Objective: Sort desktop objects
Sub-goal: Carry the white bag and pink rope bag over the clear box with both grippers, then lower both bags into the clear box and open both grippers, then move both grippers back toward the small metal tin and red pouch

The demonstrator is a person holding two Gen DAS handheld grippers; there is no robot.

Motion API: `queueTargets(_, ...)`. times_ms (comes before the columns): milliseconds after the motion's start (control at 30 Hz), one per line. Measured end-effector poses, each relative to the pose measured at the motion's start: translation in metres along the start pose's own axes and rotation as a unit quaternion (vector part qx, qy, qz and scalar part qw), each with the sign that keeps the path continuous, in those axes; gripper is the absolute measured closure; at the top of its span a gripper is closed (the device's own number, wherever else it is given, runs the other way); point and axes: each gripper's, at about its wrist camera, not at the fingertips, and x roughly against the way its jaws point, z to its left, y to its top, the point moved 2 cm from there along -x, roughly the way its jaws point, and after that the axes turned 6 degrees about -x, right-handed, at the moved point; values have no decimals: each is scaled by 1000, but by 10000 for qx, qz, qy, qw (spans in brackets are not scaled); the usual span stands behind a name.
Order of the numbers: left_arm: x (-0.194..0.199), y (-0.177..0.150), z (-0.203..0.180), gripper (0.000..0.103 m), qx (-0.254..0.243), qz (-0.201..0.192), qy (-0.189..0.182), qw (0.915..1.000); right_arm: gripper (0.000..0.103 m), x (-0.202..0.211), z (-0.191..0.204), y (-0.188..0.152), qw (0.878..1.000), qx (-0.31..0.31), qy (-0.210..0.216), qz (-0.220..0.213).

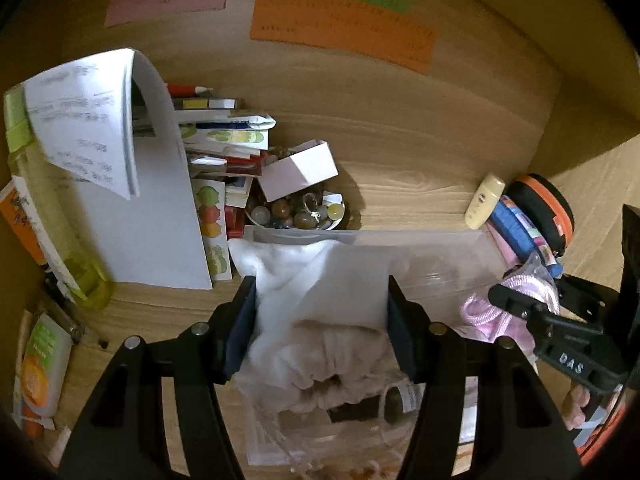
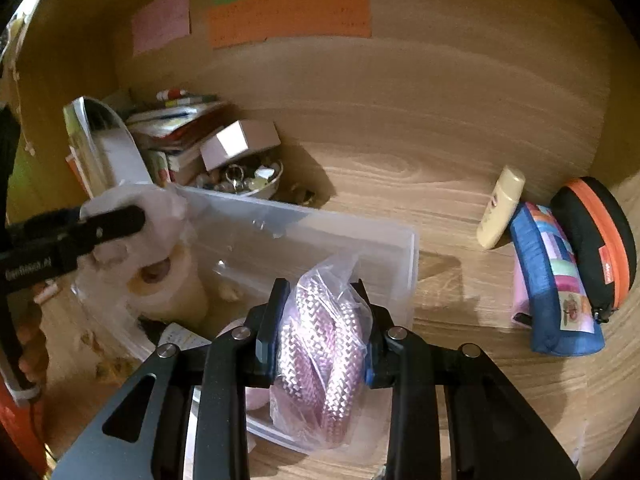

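My left gripper (image 1: 320, 292) is shut on a white soft bundle in a clear bag (image 1: 308, 340), held over the left part of a clear plastic bin (image 1: 420, 236). The right wrist view shows this bundle (image 2: 156, 204) at the bin's (image 2: 304, 212) left end, with a pale roll under it. My right gripper (image 2: 320, 292) is shut on a clear bag of pink braided rope (image 2: 320, 352), low over the bin's near right side. In the left wrist view that gripper (image 1: 516, 300) and the pink rope (image 1: 480, 312) sit at the right.
Behind the bin stand a bowl of beads (image 1: 296, 212) with a white box (image 1: 300, 168), stacked books (image 1: 224, 140) and curled paper (image 1: 100, 120). At the right lie a cream tube (image 2: 500, 208), a blue pouch (image 2: 556, 280) and a black-orange case (image 2: 596, 236). Coloured notes (image 2: 288, 12) hang on the wooden back wall.
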Motion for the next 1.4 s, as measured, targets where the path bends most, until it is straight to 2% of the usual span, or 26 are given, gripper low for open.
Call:
queueTargets(233, -16, -6, -6, 34, -183, 169, 161, 9996, 76, -3, 2, -2, 10000, 37, 48, -41)
queueTargets(300, -13, -9, -13, 32, -398, 163, 269, 9987, 71, -3, 6, -3, 9999, 127, 63, -30)
queueTargets(367, -10, -10, -16, 29, -473, 130, 272, 9984, 47, -2, 9, -4, 9997, 195, 134, -2)
queueTargets(433, -8, -11, -18, 28, -494, 121, 273, 9983, 32, 2, 12, -5, 9996, 233, 97, -131)
queueTargets(567, -6, -10, -18, 25, -454, 157, 233, 9986, 23, 12, 17, -4, 9984, 396, -28, -412)
queueTargets(867, 22, -9, -22, 18, -427, -146, 298, 9985, 21, 25, 18, -1, 9978, 340, 58, -570)
queueTargets(967, 36, -9, -25, 11, -481, -411, 505, 9967, 21, 36, 19, -2, 9966, 377, -27, -734)
queueTargets(1067, 49, -10, -28, 9, -563, -577, 639, 9947, 21, 47, 20, -4, 9957, 390, -88, -839)
queueTargets(1400, 76, -24, -32, 6, -454, -610, 523, 9957, 19, 73, 15, -23, 9955, 302, -362, -818)
